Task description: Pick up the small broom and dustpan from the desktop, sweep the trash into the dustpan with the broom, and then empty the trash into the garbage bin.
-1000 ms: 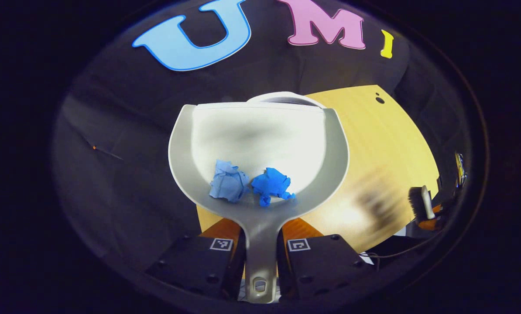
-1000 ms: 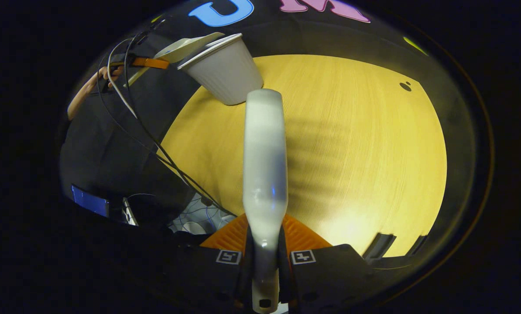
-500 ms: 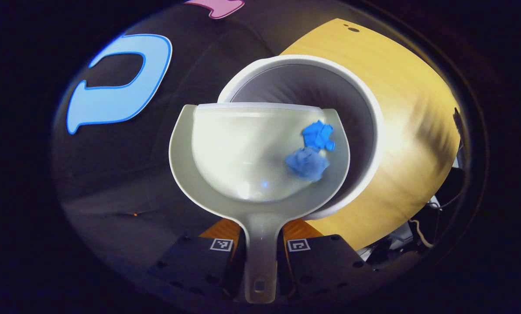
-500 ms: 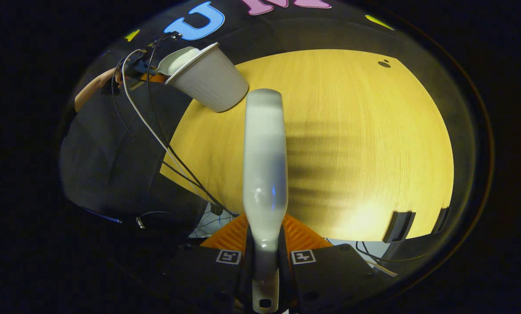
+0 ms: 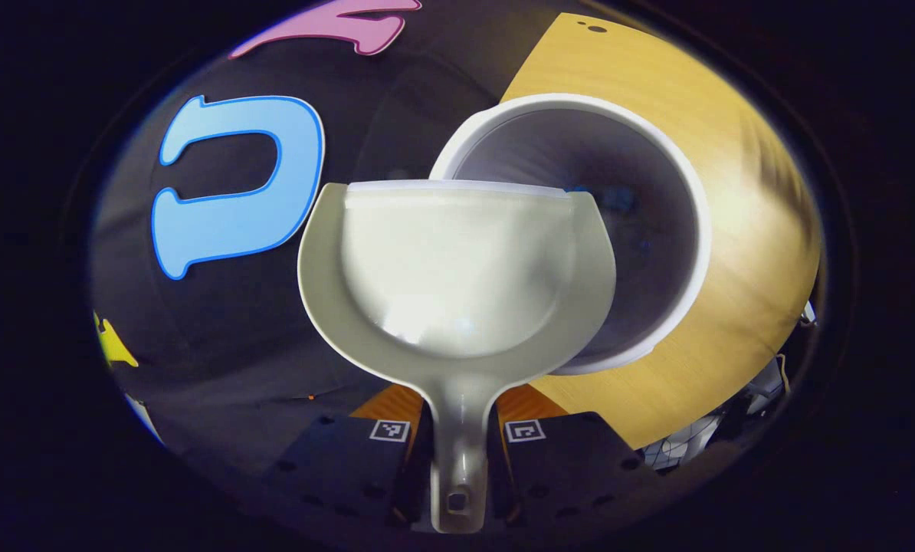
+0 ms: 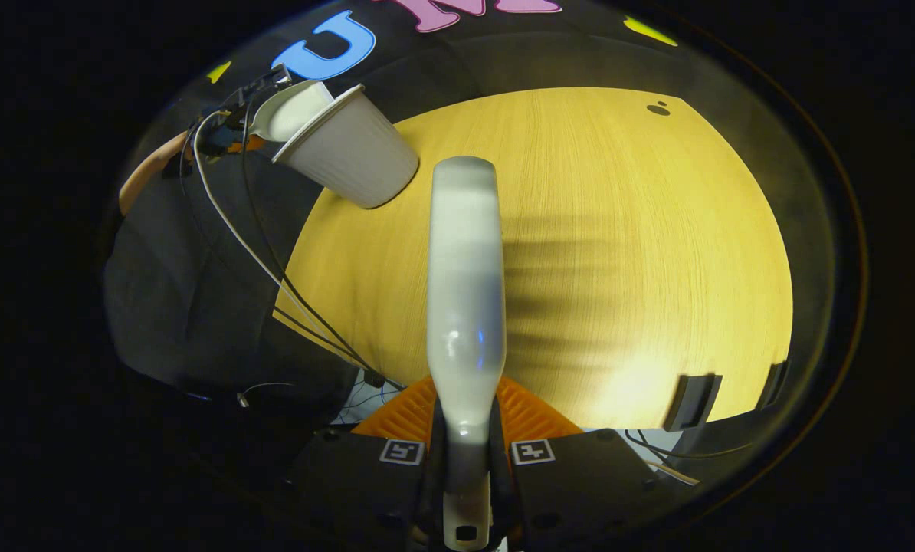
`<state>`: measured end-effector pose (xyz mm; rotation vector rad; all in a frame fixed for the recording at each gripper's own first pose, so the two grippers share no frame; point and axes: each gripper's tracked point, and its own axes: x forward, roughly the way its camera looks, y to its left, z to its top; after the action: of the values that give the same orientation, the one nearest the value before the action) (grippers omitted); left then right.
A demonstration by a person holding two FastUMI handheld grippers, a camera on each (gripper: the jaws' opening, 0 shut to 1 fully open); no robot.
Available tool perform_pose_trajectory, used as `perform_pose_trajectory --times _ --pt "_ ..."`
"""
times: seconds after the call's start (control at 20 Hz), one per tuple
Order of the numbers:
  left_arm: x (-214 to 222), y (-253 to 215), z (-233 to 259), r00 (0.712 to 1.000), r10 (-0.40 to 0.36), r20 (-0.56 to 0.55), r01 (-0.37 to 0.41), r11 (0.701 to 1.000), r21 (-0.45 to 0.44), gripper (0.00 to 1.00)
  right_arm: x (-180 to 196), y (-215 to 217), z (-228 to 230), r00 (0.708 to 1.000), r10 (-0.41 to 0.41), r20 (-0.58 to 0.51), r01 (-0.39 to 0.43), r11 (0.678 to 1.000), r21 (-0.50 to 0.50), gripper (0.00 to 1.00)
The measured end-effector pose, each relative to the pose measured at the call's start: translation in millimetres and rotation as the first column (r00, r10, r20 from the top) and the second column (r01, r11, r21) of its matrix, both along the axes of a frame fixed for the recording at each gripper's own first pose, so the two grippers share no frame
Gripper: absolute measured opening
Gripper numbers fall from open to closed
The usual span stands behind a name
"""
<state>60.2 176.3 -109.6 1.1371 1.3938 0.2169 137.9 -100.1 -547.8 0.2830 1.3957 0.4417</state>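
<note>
White plastic dustpan (image 5: 457, 261), clamped by left gripper (image 5: 457, 452), now empty; blue scraps dropped into white bin (image 5: 657, 253) at two o'clock. Right gripper (image 6: 465, 460) grips broom (image 6: 465, 276). Emptying effectively done.

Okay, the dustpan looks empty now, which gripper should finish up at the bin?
Left. The left gripper grips the dustpan over the garbage bin; the right gripper holds the broom away.

The pale dustpan (image 5: 457, 268), its pan bare, hangs tilted over the rim of the white round garbage bin (image 5: 680, 230), blue trash (image 5: 618, 198) lies blurred inside that bin, and the white-handled small broom (image 6: 465, 291) is held well apart from the bin.
</note>
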Motion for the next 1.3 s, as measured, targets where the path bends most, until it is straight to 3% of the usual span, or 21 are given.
perform_pose_trajectory --times 0.15,0.35,0.5,0.6,0.7,0.85,0.95,1.1,1.3 --pt "12.5 -15.9 3.7 0.987 0.013 0.161 0.006 0.993 -0.114 0.29 2.5 1.9 -1.0 1.0 0.008 -0.005 -0.008 1.0 -0.004 0.27" --pt "22.3 -28.0 -7.1 0.937 0.057 0.345 0.036 0.966 -0.258 0.29 19.8 5.1 -5.7 1.0 0.018 0.005 -0.018 1.0 -0.02 0.27" --pt "33.6 -49.2 -25.3 0.884 0.072 0.461 0.118 0.921 -0.37 0.29 27.3 -2.4 -5.7 1.0 -0.007 0.009 0.008 0.999 -0.032 0.27" --pt "41.6 -76.0 -46.3 0.848 0.113 0.517 0.167 0.87 -0.464 0.29 33.8 -12.9 -12.7 0.999 -0.036 0.014 0.037 0.998 -0.06 0.27" --pt "36.8 -127.5 -77.8 0.849 0.172 0.499 0.191 0.781 -0.595 0.28 36.6 -19.3 -18.2 0.998 -0.065 0.015 0.067 0.994 -0.085 0.27" --pt "11.0 -208.0 -131.8 0.885 0.217 0.411 0.189 0.64 -0.745 0.29 28.1 -30.0 -29.6 0.996 -0.093 -0.011 0.091 0.99 -0.107 0.27" --pt "-4.4 -230.1 -172.1 0.913 0.24 0.331 0.13 0.597 -0.792 0.28 19.0 -35.6 -39.2 0.994 -0.103 -0.033 0.098 0.988 -0.119 0.27" --pt "-27.7 -250.2 -224.4 0.926 0.334 0.177 -0.02 0.51 -0.86 0.29 7.7 -41.6 -54.5 0.991 -0.113 -0.064 0.102 0.983 -0.151 0.27" --pt "-50.6 -240.4 -281.1 0.901 0.426 0.075 -0.172 0.513 -0.841 0.29 8.0 -29.9 -72.9 0.986 -0.146 -0.076 0.135 0.981 -0.141 0.27"
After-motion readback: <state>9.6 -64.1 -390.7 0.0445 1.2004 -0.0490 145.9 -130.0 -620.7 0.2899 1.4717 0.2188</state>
